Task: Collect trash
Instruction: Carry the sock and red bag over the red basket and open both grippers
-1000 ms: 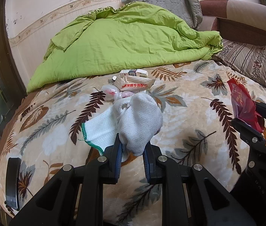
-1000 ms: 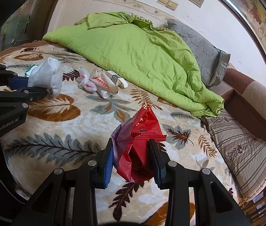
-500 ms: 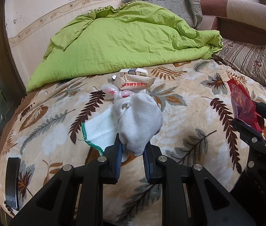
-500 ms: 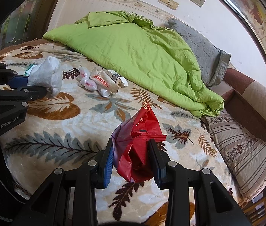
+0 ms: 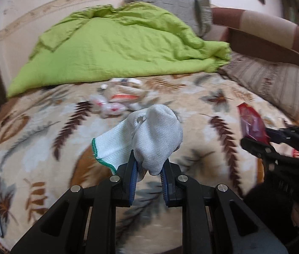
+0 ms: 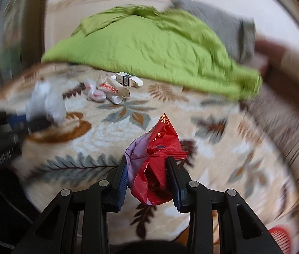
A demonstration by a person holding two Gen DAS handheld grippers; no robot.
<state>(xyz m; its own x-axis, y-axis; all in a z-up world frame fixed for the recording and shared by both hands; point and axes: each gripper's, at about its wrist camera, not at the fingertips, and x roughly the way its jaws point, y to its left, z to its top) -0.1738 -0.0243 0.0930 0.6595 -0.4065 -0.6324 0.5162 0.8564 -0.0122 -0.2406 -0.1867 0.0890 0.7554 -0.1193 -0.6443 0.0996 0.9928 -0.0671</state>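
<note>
**Both grippers loaded, loose litter left on the bed**

A bed covered by a beige plush blanket with a brown and grey leaf print [image 5: 43, 127] fills both views. A crumpled lime-green quilt [image 5: 117, 48] lies heaped at its far side, with a grey quilted pillow [image 5: 170, 4] behind it and a striped brown cushion [image 5: 276, 84] to the right.

Near the quilt's edge sits a small cluster of litter: a beige paper packet with red lettering [image 6: 112, 87], crumpled white-and-red plastic wrappers [image 6: 94, 92] touching it, and a small white-and-dark carton [image 6: 128, 80] just behind. All of it rests on the blanket, ungathered.

The left gripper [image 5: 148, 169] is clenched on a white knitted cotton glove with a green cuff hem [image 5: 147, 139], held up off the blanket. The right gripper [image 6: 147, 180] is clamped on a crinkled red plastic bag with a purple lining [image 6: 155, 160], also lifted clear.

The step in hand looks like carrying: each tool is full, and heavy blur in the right view suggests motion. No bin can be picked out with confidence. The next move probably calls for dropping the glove into the bag or a container, which frees a gripper for the cluster.
</note>
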